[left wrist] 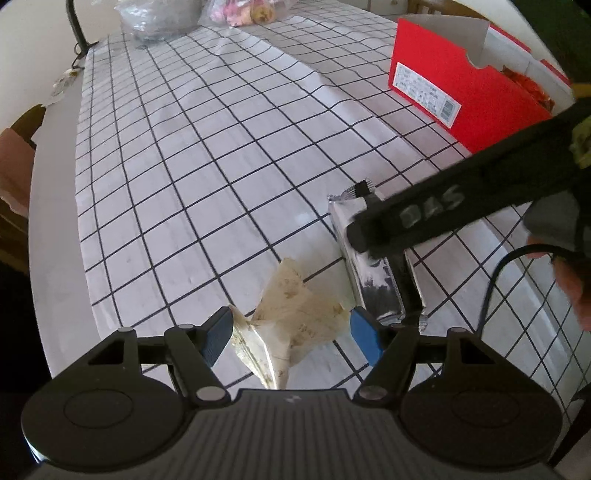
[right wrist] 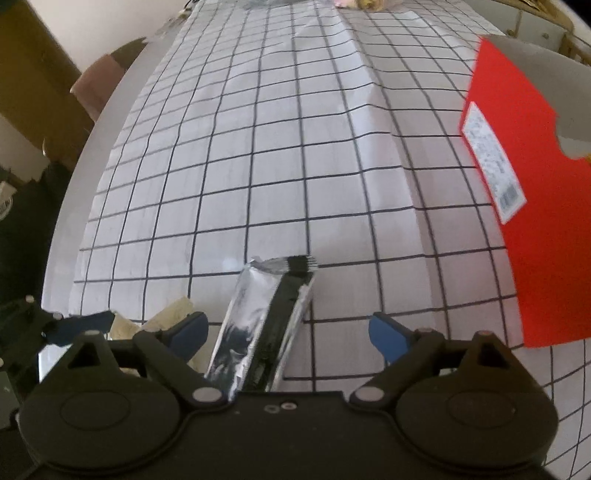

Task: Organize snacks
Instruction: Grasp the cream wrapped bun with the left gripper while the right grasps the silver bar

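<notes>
A cream crumpled snack packet [left wrist: 291, 321] lies on the checked tablecloth between the open blue pads of my left gripper [left wrist: 291, 334]; the pads stand beside it, not pressing it. A silver and black foil snack bar [right wrist: 264, 325] lies between the wide-open pads of my right gripper [right wrist: 288, 332], also seen in the left wrist view [left wrist: 373, 266] under the right gripper's black body [left wrist: 461, 199]. The cream packet [right wrist: 173, 310] shows at the left of the right wrist view. A red open box [left wrist: 454, 88] stands at the right, with orange snacks inside.
The white tablecloth with black grid [left wrist: 207, 155] covers a round table. Plastic bags with snacks [left wrist: 236, 11] sit at the far edge. The red box [right wrist: 535, 229] is close on the right. A black cable [left wrist: 495, 280] hangs by the hand.
</notes>
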### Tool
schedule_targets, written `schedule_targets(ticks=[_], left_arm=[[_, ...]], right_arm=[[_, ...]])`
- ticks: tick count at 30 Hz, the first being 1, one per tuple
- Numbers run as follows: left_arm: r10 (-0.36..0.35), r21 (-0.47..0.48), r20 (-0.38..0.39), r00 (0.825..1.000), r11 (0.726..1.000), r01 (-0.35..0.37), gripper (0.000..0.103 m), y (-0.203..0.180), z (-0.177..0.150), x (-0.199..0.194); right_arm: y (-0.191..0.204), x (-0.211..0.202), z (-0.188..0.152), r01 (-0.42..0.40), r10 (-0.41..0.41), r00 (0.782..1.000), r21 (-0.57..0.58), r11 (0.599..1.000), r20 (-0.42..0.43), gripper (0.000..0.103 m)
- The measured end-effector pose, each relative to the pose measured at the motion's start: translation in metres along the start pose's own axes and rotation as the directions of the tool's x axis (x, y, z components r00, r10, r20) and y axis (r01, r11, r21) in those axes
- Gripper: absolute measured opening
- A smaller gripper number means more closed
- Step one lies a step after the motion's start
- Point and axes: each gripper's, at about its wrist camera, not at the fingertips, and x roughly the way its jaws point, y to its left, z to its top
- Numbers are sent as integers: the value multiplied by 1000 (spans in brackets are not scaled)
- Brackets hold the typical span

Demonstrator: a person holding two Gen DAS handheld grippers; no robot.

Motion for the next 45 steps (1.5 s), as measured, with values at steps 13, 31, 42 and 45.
schedule_targets(ticks=[13, 31, 42, 45], left_arm=[[-30, -4, -7, 1000, 1000, 30, 69, 4, -9, -5], [53, 383, -16, 998, 923, -43, 69, -40, -10, -6], [103, 379, -44, 994, 922, -79, 69, -33, -7, 15], [121, 314, -35, 992, 944, -104, 60, -27, -5, 16]], right_arm=[[29, 16, -14, 88, -87, 996, -160, 983, 14, 75], [-4, -10, -41, -53, 54, 999, -195, 979, -2, 41], [-3, -12, -48, -96, 94, 995, -183, 978, -22, 41], [-4, -12, -46, -101, 98, 995, -183, 978, -26, 41]])
